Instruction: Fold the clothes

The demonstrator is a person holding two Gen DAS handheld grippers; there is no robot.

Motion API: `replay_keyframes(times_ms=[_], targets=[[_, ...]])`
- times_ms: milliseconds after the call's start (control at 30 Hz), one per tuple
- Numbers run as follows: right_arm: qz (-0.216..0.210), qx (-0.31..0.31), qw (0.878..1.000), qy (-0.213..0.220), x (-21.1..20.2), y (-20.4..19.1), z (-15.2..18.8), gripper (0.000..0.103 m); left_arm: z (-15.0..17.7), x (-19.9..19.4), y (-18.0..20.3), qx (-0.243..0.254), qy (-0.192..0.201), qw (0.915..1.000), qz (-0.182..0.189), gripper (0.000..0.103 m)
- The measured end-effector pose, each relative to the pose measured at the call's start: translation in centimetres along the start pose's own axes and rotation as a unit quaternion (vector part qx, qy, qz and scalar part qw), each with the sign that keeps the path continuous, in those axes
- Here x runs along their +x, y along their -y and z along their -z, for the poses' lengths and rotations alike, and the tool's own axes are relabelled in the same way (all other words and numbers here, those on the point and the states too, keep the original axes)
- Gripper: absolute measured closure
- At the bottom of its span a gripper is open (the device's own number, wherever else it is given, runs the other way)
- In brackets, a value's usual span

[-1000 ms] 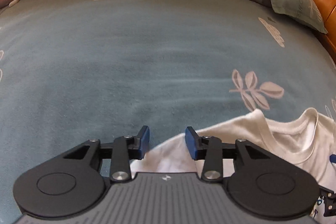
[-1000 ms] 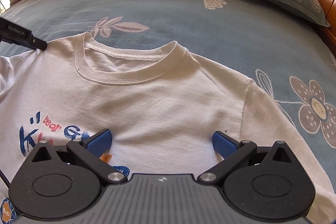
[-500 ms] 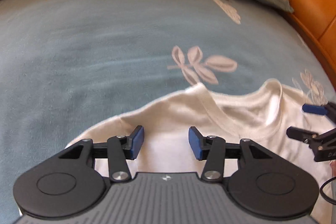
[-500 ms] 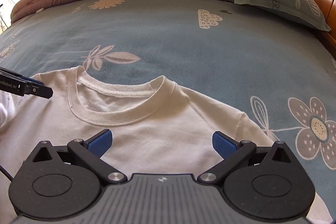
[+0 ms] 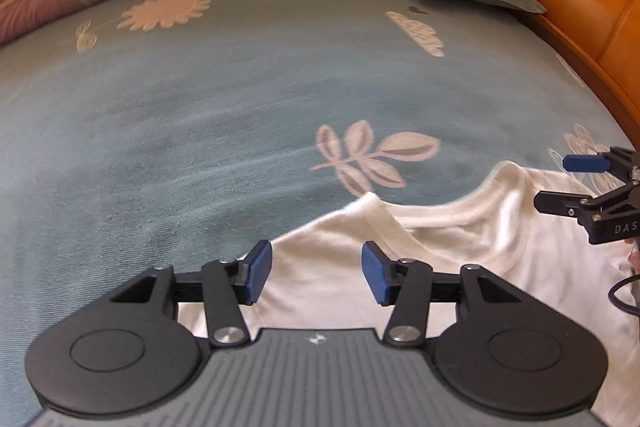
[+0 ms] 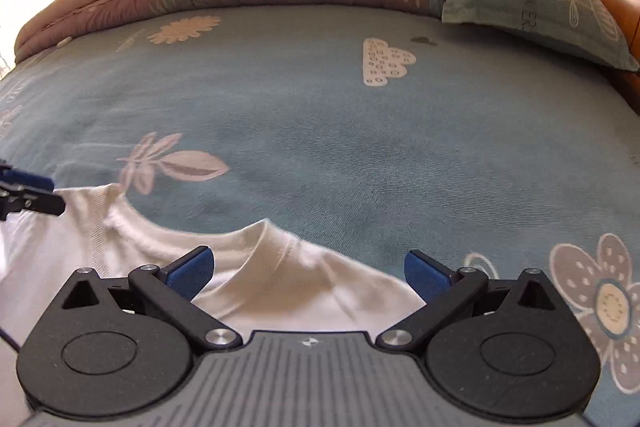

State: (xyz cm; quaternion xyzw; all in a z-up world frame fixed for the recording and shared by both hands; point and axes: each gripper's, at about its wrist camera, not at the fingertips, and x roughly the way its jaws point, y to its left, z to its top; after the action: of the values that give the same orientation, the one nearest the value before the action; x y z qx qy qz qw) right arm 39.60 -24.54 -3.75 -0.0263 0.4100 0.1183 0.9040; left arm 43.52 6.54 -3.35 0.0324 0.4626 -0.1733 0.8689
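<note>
My left gripper and right gripper hang over the shirt collar on the bed, jaws apart, holding nothing; each shoulder needs a pinch, I think

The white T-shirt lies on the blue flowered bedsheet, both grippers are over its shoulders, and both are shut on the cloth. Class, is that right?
Not quite. The white T-shirt does lie on the blue flowered bedsheet, but the left gripper and the right gripper both have their jaws open, holding nothing. Each wrist view shows it.
</note>
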Motion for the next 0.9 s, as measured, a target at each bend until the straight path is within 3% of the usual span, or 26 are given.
replay_keyframes(times_ms=[200, 333, 467, 600, 767, 900], targets=[[-0.023, -0.008, 0.999, -0.042, -5.5, -3.0, 5.3, 0.0, 4.6, -4.0, 4.0, 0.06, -0.028, 0.9978, 0.006, 0.048], [-0.037, -0.013, 0.996, -0.083, -6.4, -4.7, 9.3, 0.0, 8.7, -4.8, 6.4, 0.094, -0.057, 0.9937, 0.022, 0.047], [-0.023, -0.048, 0.994, -0.091, -6.0, -6.2, 12.1, 0.0, 11.9, -4.3, 7.4, 0.119, -0.069, 0.9904, 0.017, 0.043], [-0.023, -0.073, 0.994, -0.082, -6.4, -6.3, 12.6, 0.0, 13.6, -5.8, 8.0, 0.16, -0.069, 0.9844, 0.029, 0.039], [-0.089, -0.103, 0.99, -0.048, -10.0, -6.7, 13.4, 0.0, 15.6, -8.0, 8.6, 0.214, -0.068, 0.9732, 0.048, 0.04], [-0.137, -0.2, 0.967, -0.081, -12.6, -8.8, 17.2, 0.0, 19.4, -10.0, 9.3, 0.286, -0.096, 0.9499, 0.08, 0.04]])
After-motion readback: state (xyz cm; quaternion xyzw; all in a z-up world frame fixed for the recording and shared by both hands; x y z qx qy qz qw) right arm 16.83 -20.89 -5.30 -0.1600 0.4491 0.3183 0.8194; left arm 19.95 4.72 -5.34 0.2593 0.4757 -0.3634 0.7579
